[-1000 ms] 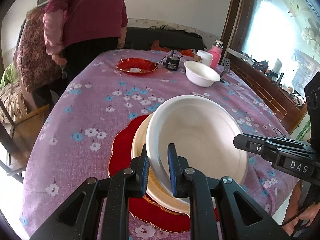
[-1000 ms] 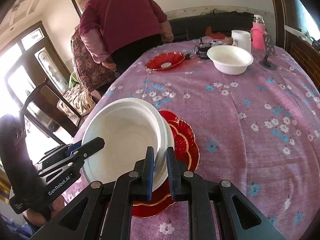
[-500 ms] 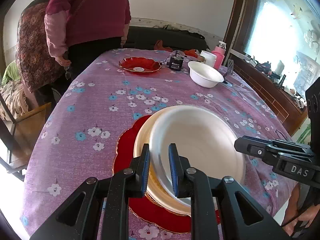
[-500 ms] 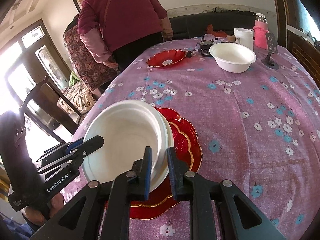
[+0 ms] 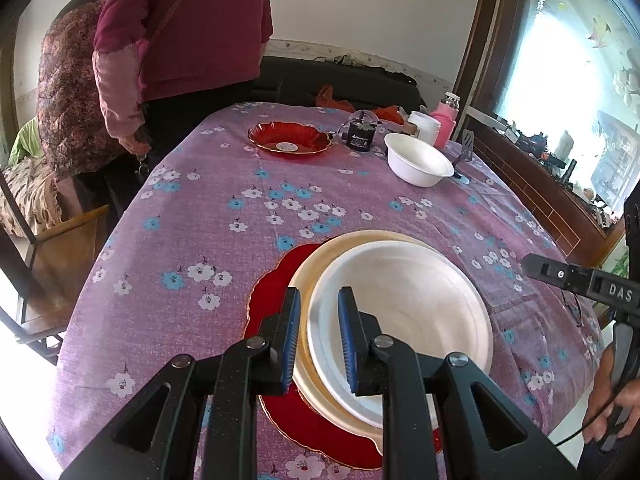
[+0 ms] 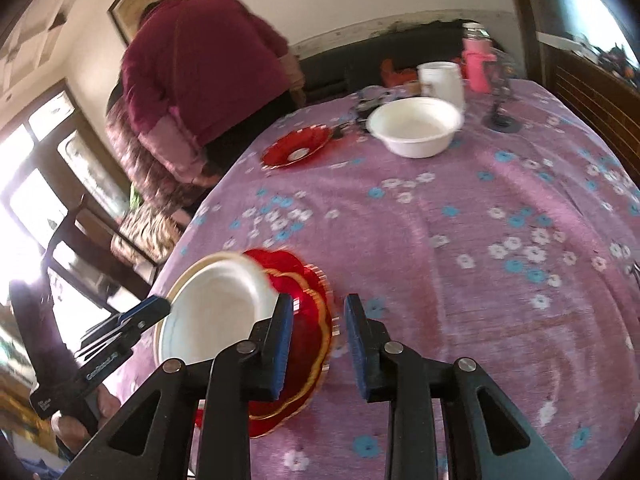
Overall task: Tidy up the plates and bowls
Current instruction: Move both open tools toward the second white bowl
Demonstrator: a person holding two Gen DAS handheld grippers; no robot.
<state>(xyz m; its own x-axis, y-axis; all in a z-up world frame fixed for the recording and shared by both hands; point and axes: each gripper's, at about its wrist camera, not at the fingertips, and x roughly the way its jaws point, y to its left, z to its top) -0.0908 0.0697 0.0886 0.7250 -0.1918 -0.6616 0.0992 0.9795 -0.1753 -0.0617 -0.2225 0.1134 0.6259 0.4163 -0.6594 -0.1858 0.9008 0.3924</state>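
Left hand-held gripper (image 5: 318,336) astride white bowl (image 5: 400,320) rim

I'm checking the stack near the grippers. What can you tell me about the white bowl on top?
The white bowl looks matte, like moulded paper pulp, wide, shallow and empty. It sits upright on a cream plate, which lies on a red scalloped plate. The left gripper straddles its near rim, pads hardly parted; whether they press it is unclear. The right gripper has let go.

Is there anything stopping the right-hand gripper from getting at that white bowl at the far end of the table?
Probably not: the right gripper is open and empty, and only bare purple flowered tablecloth lies before the white bowl. It is a long stretch, though.
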